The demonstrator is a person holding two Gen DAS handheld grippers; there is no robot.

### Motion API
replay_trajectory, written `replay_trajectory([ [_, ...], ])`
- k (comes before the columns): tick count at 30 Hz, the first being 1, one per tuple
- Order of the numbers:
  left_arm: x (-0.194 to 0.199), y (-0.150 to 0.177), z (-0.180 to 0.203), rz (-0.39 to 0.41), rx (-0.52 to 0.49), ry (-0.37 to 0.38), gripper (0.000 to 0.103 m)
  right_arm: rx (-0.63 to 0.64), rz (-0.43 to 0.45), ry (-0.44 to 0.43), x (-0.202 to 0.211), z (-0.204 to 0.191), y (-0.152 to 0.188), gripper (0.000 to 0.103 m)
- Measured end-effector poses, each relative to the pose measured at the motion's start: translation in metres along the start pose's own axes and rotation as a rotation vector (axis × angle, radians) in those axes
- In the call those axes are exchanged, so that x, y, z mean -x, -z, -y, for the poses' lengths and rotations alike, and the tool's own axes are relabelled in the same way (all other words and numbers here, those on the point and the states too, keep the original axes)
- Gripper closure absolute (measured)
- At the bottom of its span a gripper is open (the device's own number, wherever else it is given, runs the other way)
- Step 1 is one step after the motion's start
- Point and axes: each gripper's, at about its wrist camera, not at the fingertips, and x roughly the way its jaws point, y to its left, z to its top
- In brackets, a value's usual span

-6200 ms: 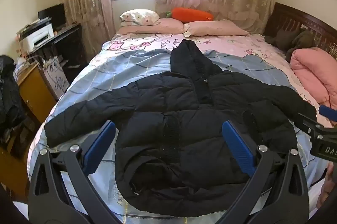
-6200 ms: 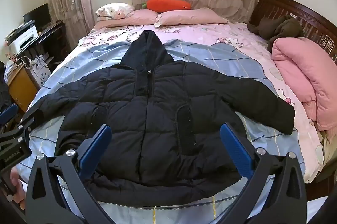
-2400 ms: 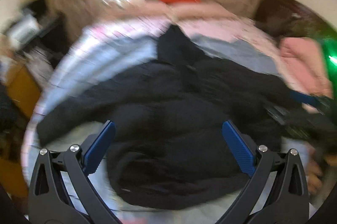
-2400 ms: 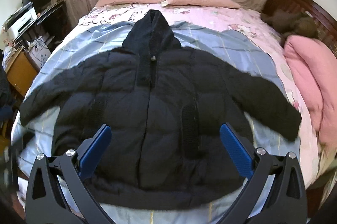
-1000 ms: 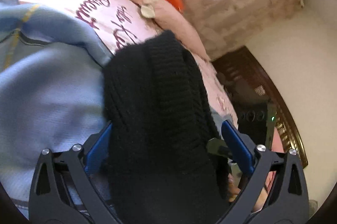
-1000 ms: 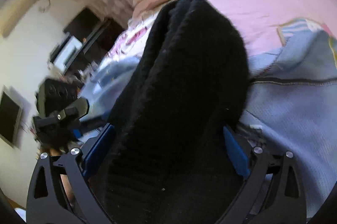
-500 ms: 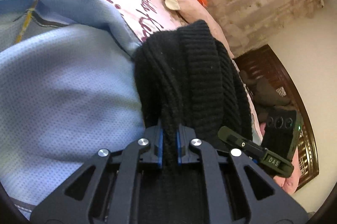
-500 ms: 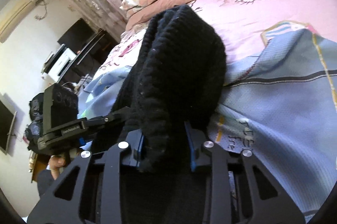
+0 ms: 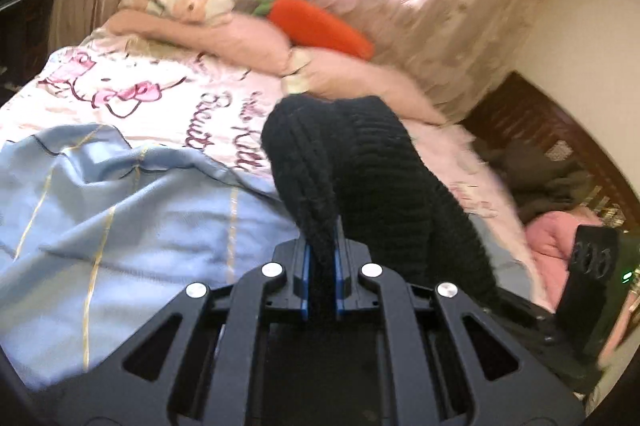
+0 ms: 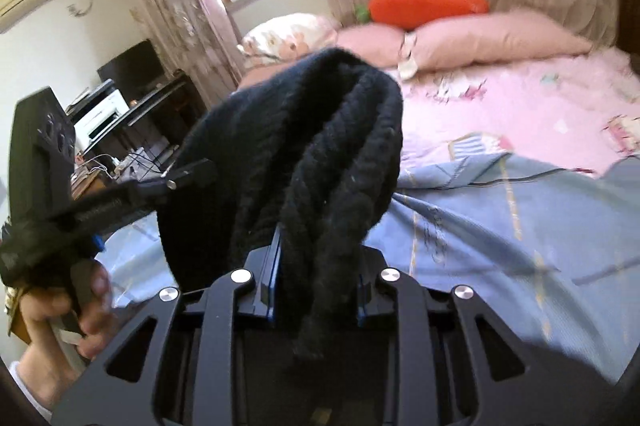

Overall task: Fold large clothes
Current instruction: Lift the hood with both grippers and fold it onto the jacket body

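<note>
The black jacket's knitted hood [image 9: 372, 166] is raised off the bed. In the left wrist view my left gripper [image 9: 320, 246] is shut on a thin fold of its edge. In the right wrist view a thick bunched roll of the same hood [image 10: 304, 122] sits between the pads of my right gripper [image 10: 318, 250], whose jaws are closing on it and press it. The left gripper's tip [image 10: 188, 174] shows at that view's left, held by a hand [image 10: 60, 306]. The jacket's body and sleeves are hidden below both tools.
A blue and pink bedsheet [image 9: 120, 210] lies under the hood. Pink pillows [image 10: 480, 38] and an orange carrot plush [image 10: 424, 4] lie at the bed's head. A desk with a printer [image 10: 104, 118] stands left. A dark headboard [image 9: 532, 130] and pink quilt [image 9: 548, 242] lie right.
A second ago both pairs of jaws stood wide around the hood; they have since shut on it. Both hands have risen, lifting the hood off the sheet.
</note>
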Motion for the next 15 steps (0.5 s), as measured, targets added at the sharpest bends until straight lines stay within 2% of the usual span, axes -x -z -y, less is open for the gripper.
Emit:
replay_trajectory([
  [2, 0.047, 0.025, 0.015, 0.036, -0.003, 0.004, 0.095, -0.009, 0.033, 0.002, 0.044, -0.016, 0.025, 0.076],
  [5, 0.111, 0.085, 0.025, 0.093, -0.007, -0.013, 0.095, -0.031, 0.096, 0.008, 0.099, -0.038, 0.071, 0.077],
  [6, 0.131, 0.115, 0.027, 0.111, 0.004, -0.024, 0.094, -0.032, 0.125, 0.007, 0.114, -0.046, 0.088, 0.084],
  [9, 0.151, 0.194, 0.023, 0.070, 0.030, -0.086, 0.093, -0.086, 0.176, 0.030, 0.150, -0.060, 0.152, 0.084],
  [11, 0.153, 0.231, 0.019, 0.010, 0.023, -0.141, 0.089, -0.154, 0.133, 0.044, 0.155, -0.060, 0.196, 0.083],
  [12, 0.153, 0.255, 0.016, -0.035, 0.005, -0.203, 0.074, -0.183, 0.070, 0.078, 0.152, -0.059, 0.221, 0.083],
  [13, 0.154, 0.273, 0.015, -0.079, -0.026, -0.248, 0.042, -0.189, 0.023, 0.115, 0.148, -0.058, 0.236, 0.081],
  [14, 0.155, 0.287, 0.014, -0.119, -0.067, -0.299, 0.024, -0.190, -0.017, 0.145, 0.146, -0.058, 0.249, 0.077],
  [15, 0.161, 0.296, 0.013, -0.124, -0.095, -0.322, 0.004, -0.191, -0.042, 0.169, 0.149, -0.057, 0.263, 0.067],
])
